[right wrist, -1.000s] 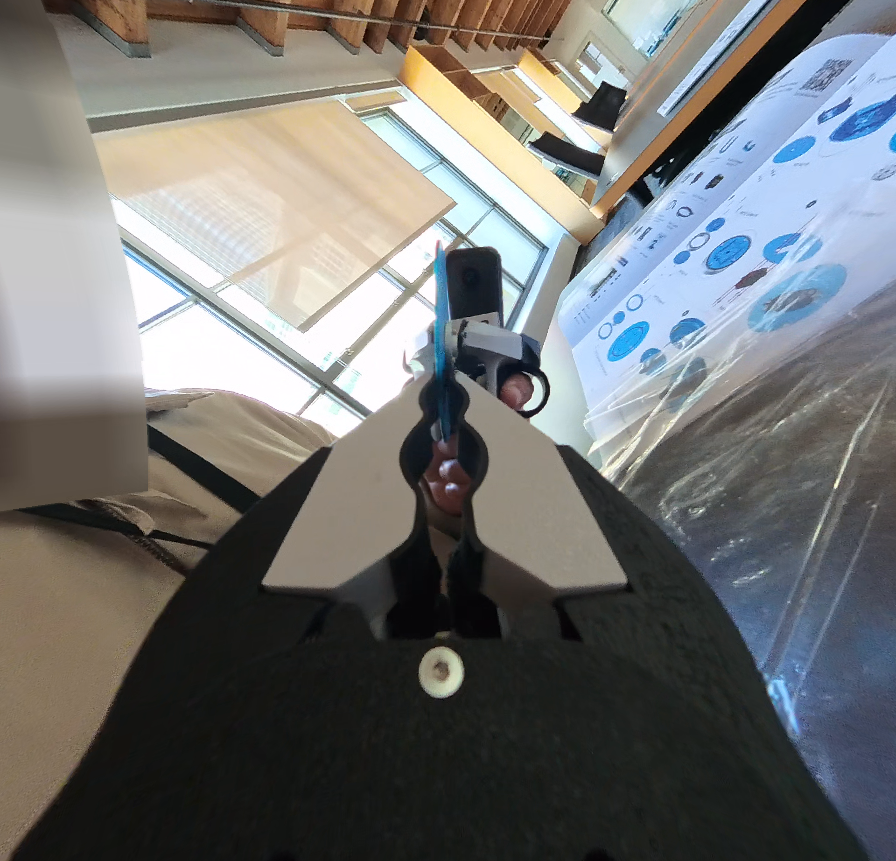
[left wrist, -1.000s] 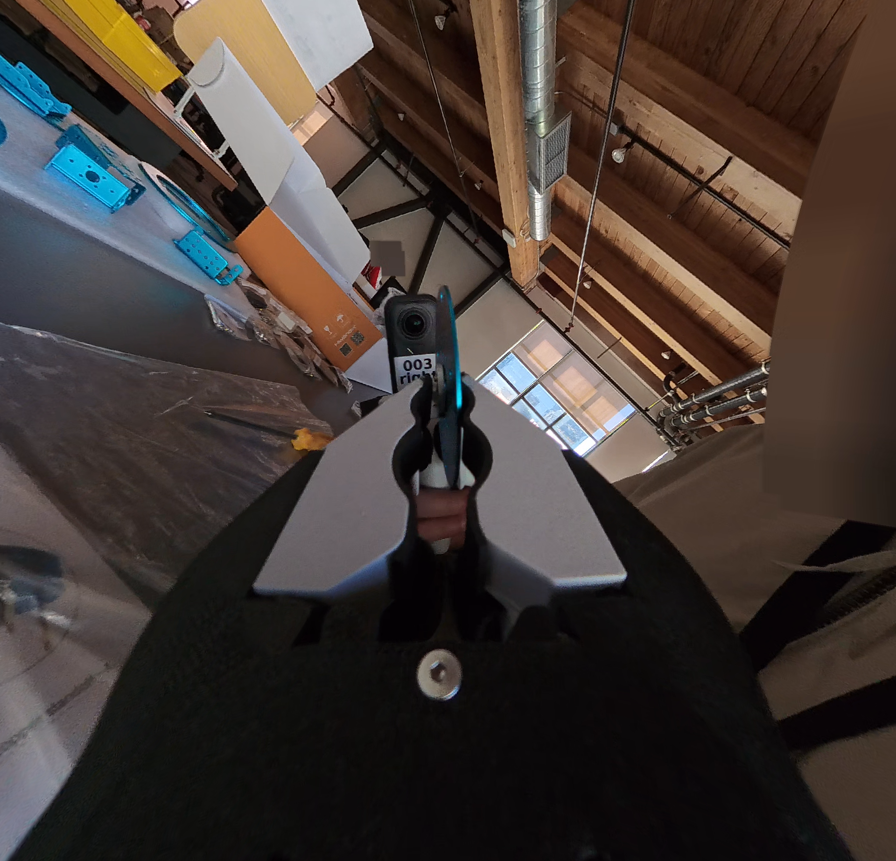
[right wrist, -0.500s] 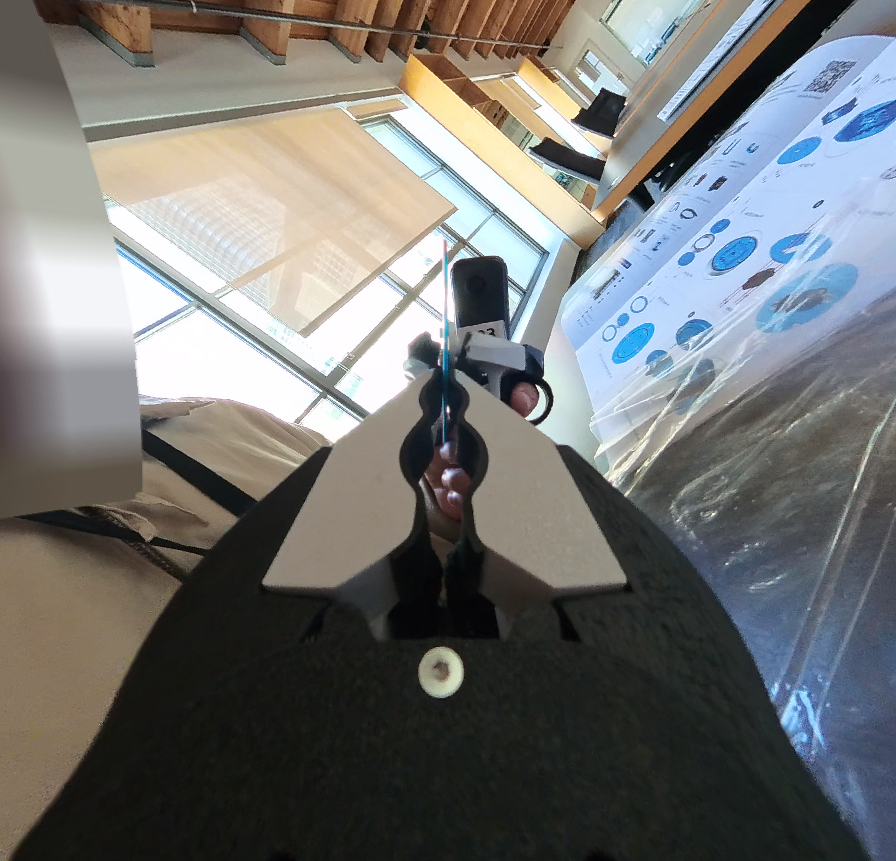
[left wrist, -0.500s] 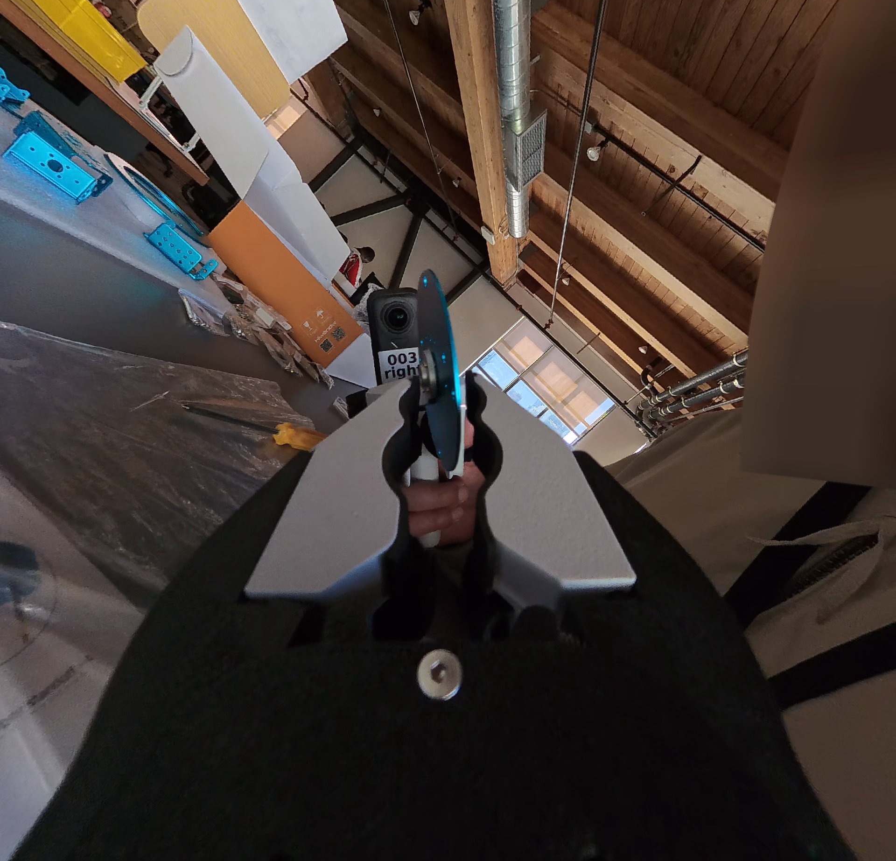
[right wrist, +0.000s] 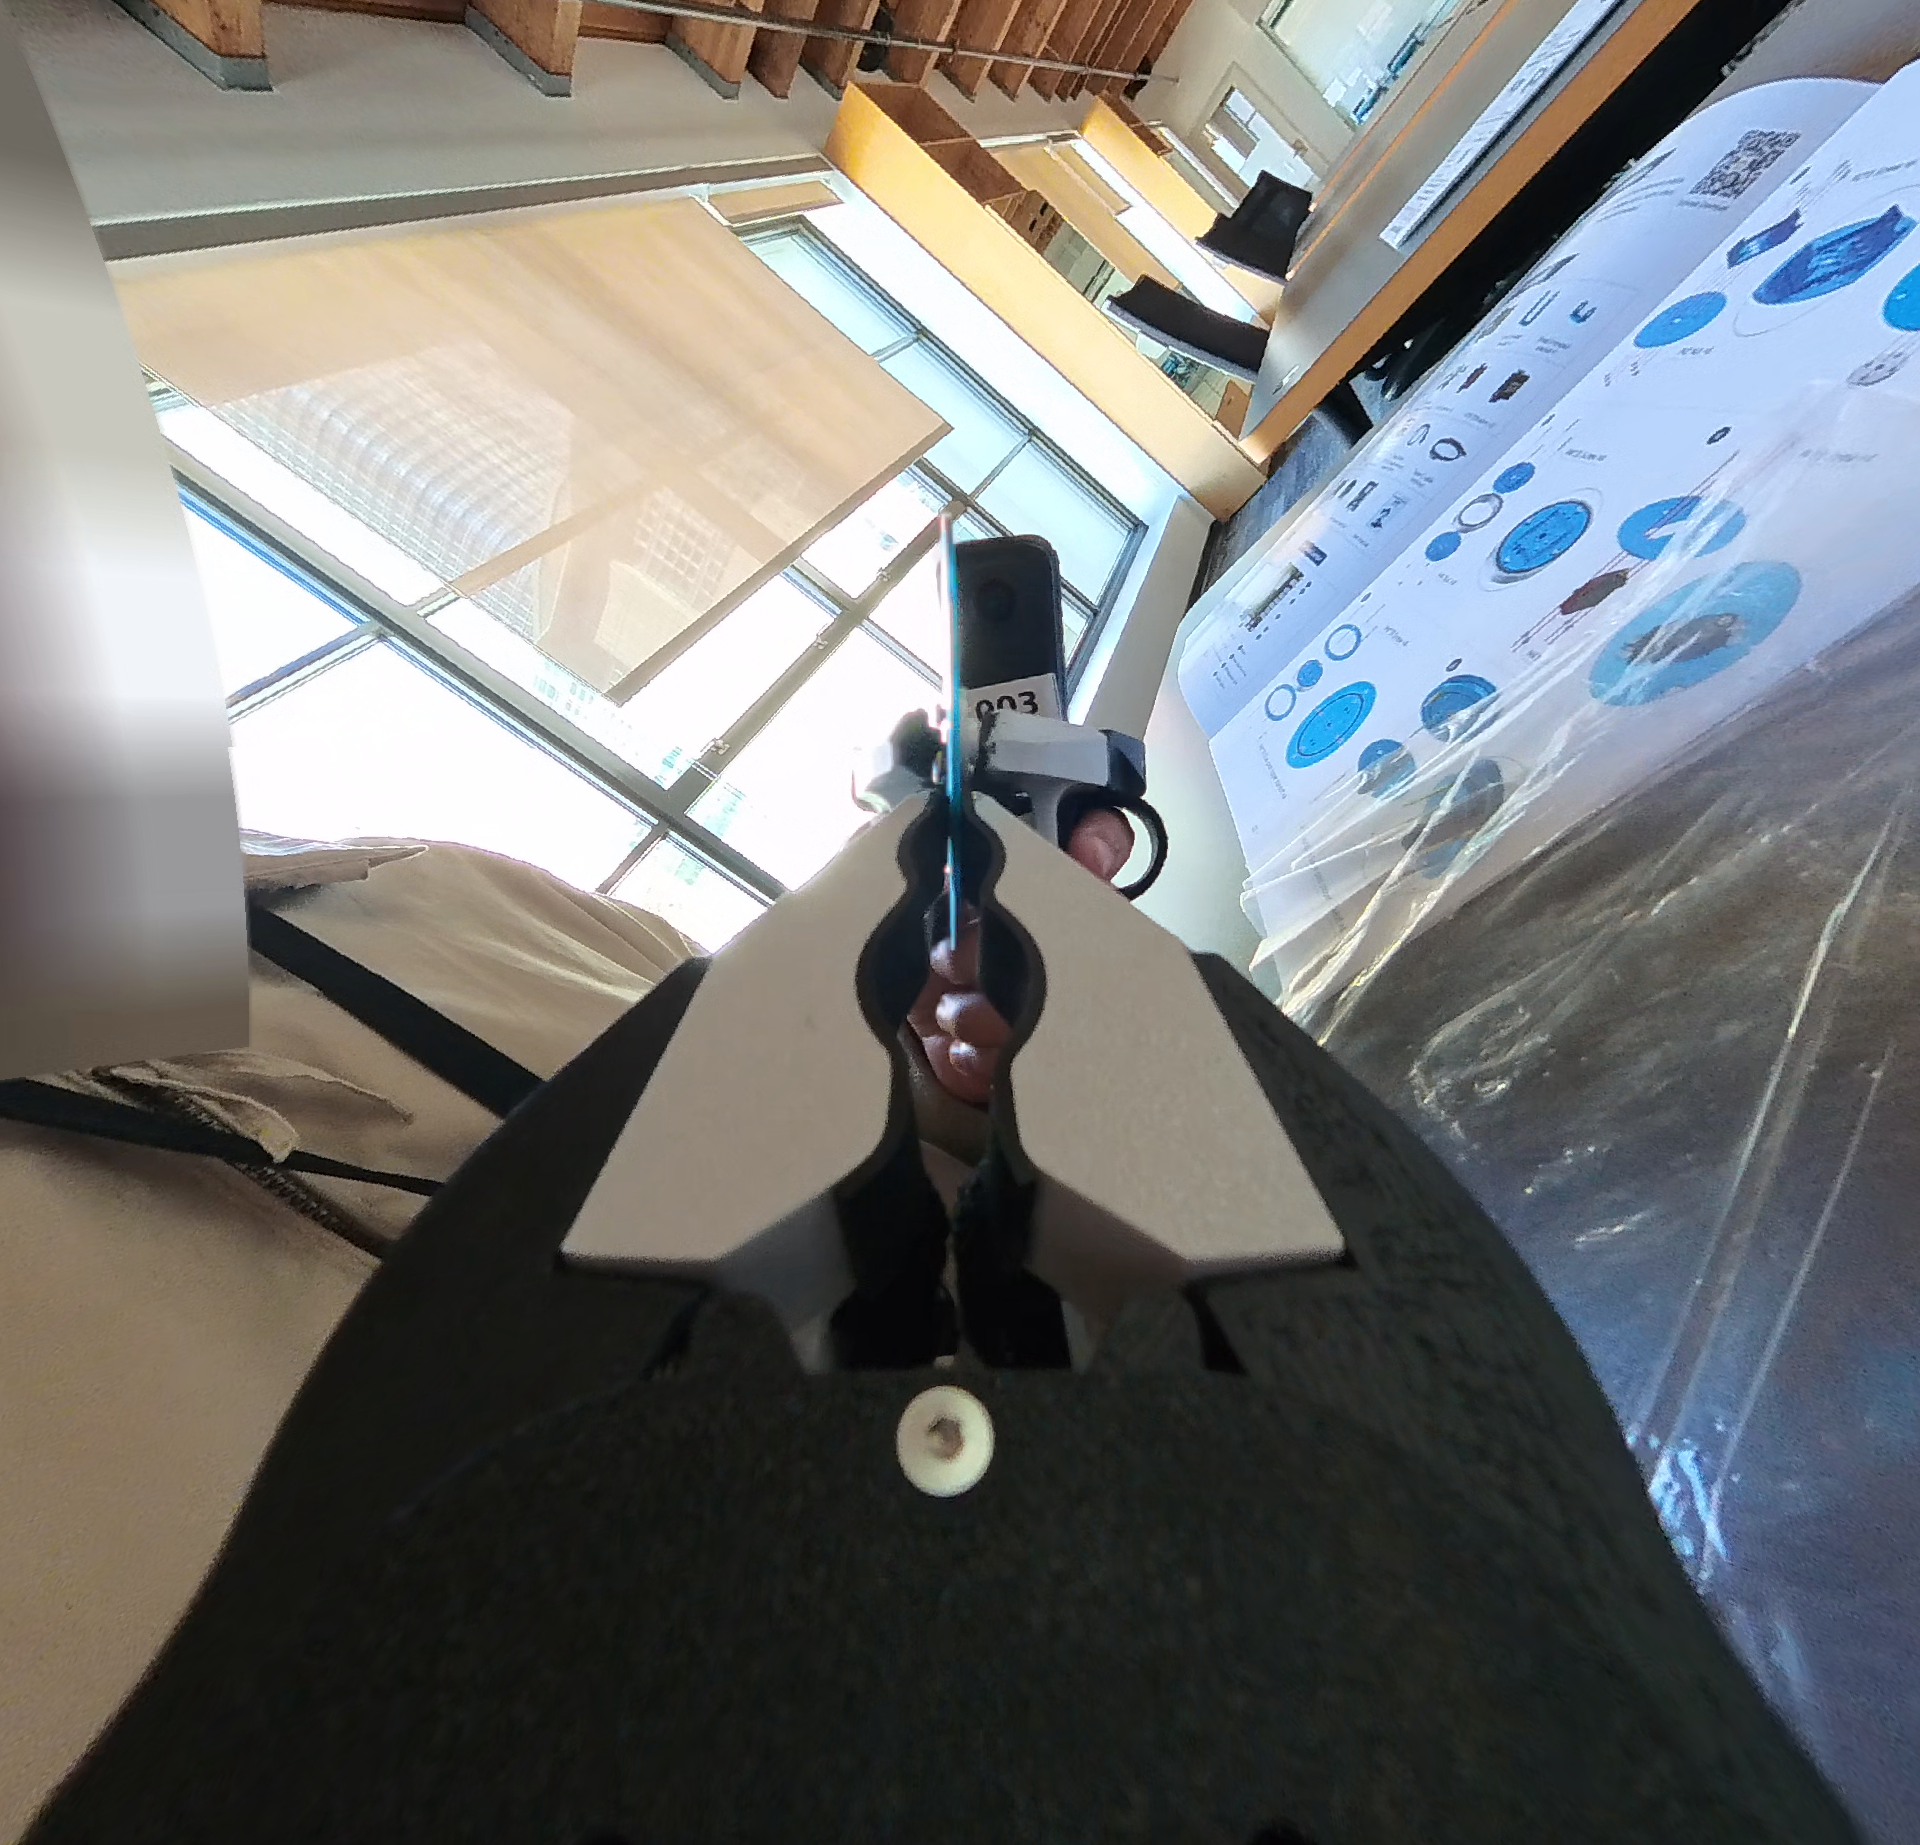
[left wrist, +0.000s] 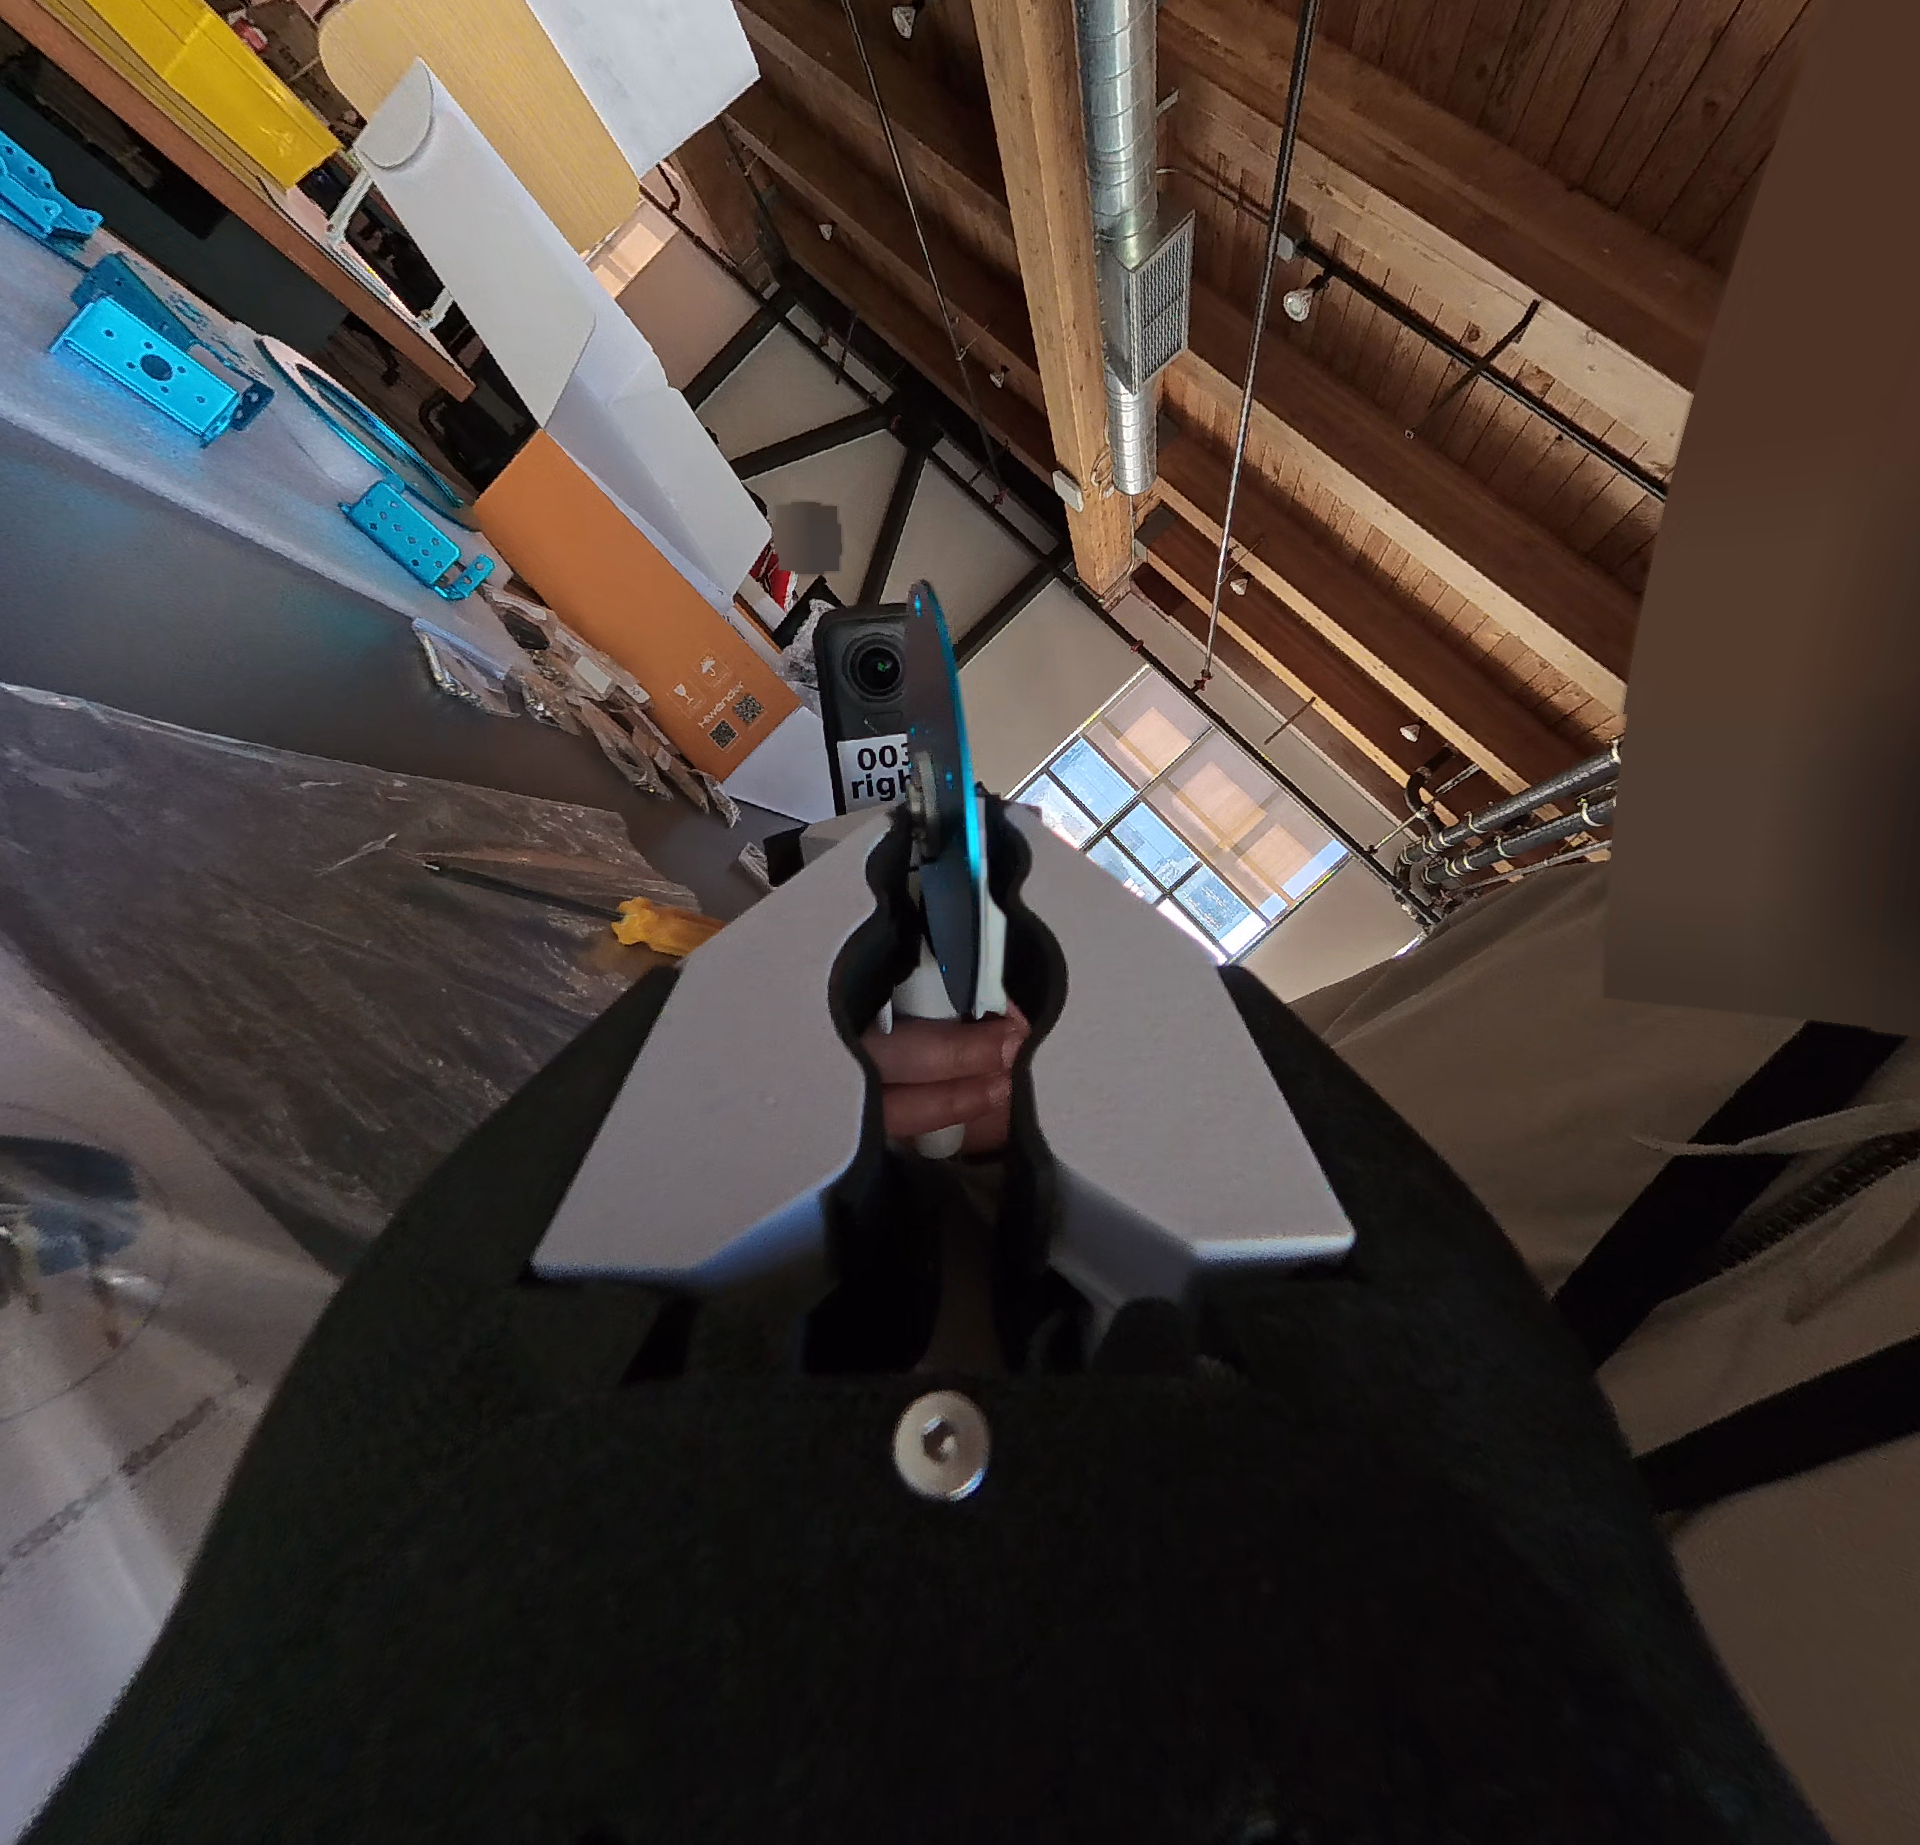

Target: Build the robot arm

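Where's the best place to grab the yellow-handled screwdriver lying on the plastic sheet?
Probably the yellow handle, from above, with the fingers across it. The screwdriver lies flat on the sheet, the handle is its thickest part, and the dark shaft looks thin and would likely slip.

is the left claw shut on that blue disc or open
Shut on it. In the left wrist view the left claw pinches the blue disc edge-on between its tips, no gap showing; the right claw grips it too.
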The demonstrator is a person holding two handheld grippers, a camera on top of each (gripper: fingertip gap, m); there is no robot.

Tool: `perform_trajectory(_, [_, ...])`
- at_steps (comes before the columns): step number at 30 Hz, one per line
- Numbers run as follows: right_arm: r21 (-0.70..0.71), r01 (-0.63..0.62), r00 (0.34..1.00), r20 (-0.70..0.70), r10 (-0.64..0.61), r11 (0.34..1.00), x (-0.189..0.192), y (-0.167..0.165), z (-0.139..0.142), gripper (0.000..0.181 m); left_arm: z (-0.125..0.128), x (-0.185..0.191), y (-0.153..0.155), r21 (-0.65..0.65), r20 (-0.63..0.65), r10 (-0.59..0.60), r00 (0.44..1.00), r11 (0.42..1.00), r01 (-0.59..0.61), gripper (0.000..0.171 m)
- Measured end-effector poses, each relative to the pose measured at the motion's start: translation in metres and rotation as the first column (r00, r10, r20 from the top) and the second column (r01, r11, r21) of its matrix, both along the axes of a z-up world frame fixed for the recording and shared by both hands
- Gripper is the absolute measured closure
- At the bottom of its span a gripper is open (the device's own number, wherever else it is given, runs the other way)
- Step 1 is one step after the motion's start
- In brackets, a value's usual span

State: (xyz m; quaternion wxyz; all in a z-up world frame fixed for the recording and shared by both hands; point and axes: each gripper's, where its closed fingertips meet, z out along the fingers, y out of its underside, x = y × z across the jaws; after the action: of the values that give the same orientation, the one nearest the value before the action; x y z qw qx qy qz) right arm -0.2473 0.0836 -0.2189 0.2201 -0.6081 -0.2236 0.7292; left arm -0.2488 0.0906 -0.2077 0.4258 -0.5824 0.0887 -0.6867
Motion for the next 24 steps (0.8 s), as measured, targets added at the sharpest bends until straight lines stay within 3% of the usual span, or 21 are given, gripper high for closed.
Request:
perform_trajectory(3, [-0.009, 0.008, 1.000, 0.010, -0.008, 1.000, 0.001, 0.002, -0.003, 0.181, 0.000, 0.001, 0.000, -0.003, -0.001, -0.005, 1.000, 1.000, 0.005, 0.152])
perform_trajectory(7, [-0.004, 0.000, 1.000, 0.010, 0.000, 1.000, 0.000, 0.001, -0.002, 0.181, -0.002, -0.001, 0.003, -0.016, -0.006, 0.016, 1.000, 1.000, -0.016, 0.164])
perform_trajectory(14, [-0.015, 0.004, 1.000, 0.025, -0.004, 1.000, 0.000, 0.001, -0.005, 0.181, -0.007, -0.002, 0.005, -0.017, -0.043, 0.057, 0.997, 0.998, -0.058, 0.166])
perform_trajectory(18, [0.062, 0.025, 0.996, 0.079, -0.030, 0.998, 0.000, 0.002, -0.008, 0.181, -0.010, -0.002, 0.005, -0.022, -0.072, 0.054, 0.996, 0.998, -0.055, 0.166])
perform_trajectory(24, [0.191, 0.094, 0.980, 0.158, -0.125, 0.977, 0.017, 0.016, -0.005, 0.157, -0.019, -0.011, 0.018, -0.070, -0.120, 0.110, 0.987, 0.990, -0.119, 0.166])
